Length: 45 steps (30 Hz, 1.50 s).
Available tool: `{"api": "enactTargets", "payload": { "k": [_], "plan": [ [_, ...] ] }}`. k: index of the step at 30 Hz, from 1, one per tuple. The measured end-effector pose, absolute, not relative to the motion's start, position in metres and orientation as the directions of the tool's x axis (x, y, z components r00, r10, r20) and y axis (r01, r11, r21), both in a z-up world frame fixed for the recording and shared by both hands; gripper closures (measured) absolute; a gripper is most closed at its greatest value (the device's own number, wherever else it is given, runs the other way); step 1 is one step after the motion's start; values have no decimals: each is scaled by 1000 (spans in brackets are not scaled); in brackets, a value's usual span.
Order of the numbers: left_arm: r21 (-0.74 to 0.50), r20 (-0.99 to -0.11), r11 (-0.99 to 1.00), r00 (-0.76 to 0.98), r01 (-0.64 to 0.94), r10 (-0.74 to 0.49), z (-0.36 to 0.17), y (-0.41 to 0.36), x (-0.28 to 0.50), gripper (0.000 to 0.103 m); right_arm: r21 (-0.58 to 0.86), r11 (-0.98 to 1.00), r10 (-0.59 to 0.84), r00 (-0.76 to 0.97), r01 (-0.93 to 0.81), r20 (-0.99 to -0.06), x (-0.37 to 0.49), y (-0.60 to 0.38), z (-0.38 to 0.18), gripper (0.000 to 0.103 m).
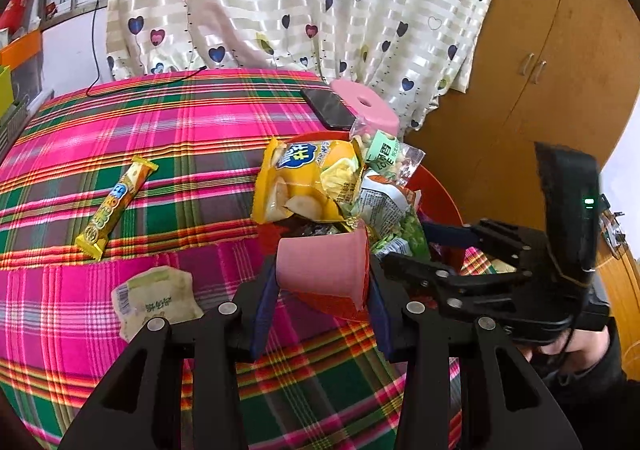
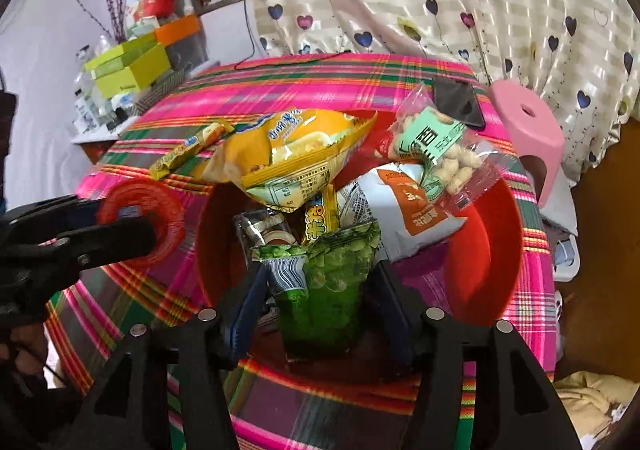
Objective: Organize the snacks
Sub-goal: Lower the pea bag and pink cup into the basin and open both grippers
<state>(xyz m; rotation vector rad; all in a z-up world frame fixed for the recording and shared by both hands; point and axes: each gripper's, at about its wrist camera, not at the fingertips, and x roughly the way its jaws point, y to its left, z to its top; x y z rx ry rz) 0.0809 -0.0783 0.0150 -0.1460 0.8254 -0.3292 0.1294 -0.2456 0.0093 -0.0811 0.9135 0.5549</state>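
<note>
My left gripper (image 1: 322, 274) is shut on a pink jelly cup (image 1: 316, 258) with a red lid (image 2: 140, 222), held on its side just left of the red bowl (image 2: 500, 250). The bowl holds a pile of snacks: a yellow chips bag (image 2: 296, 146), a clear bag of peanuts (image 2: 436, 146), a white and orange bag (image 2: 408, 202). My right gripper (image 2: 320, 278) is over the bowl's near side, open, and a green packet (image 2: 332, 282) stands between its fingers without being squeezed. On the plaid cloth lie a yellow snack bar (image 1: 116, 206) and a pale packet (image 1: 154, 300).
A black phone (image 1: 328, 108) lies at the table's far edge beside a pink stool (image 1: 372, 106). A heart-print curtain hangs behind, and a wooden wardrobe (image 1: 540, 70) stands at the right. Green and orange boxes (image 2: 128, 66) crowd a side table on the left.
</note>
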Motion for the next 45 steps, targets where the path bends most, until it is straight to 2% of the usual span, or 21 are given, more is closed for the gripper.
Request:
{"api": "enactTargets", "payload": {
  "k": [7, 12, 15, 16, 24, 36, 45],
  "plan": [
    [-234, -695, 938, 630, 256, -345, 15, -92, 101, 60, 166, 864, 439, 550, -476, -710, 122, -262, 33, 42],
    [-241, -715, 930, 597, 277, -363, 6, -102, 119, 59, 177, 871, 436, 554, -459, -709, 125, -270, 35, 42],
    [-245, -704, 929, 607, 279, -368, 5, -103, 121, 43, 187, 874, 436, 551, -449, -712, 127, -273, 32, 42],
    [-251, -693, 927, 617, 280, -374, 7, -102, 120, 41, 191, 874, 437, 549, -447, -713, 127, -274, 32, 42],
    [-241, -681, 950, 663, 197, -310, 9, -82, 127, 41, 208, 871, 448, 546, -445, -708, 129, -276, 30, 42],
    [-278, -679, 898, 591, 341, -435, -4, -115, 168, 41, 246, 883, 446, 548, -400, -707, 134, -290, 27, 42],
    [-327, -641, 896, 627, 300, -443, 10, -88, 137, 41, 244, 890, 437, 570, -385, -695, 131, -295, 34, 42]
  ]
}}
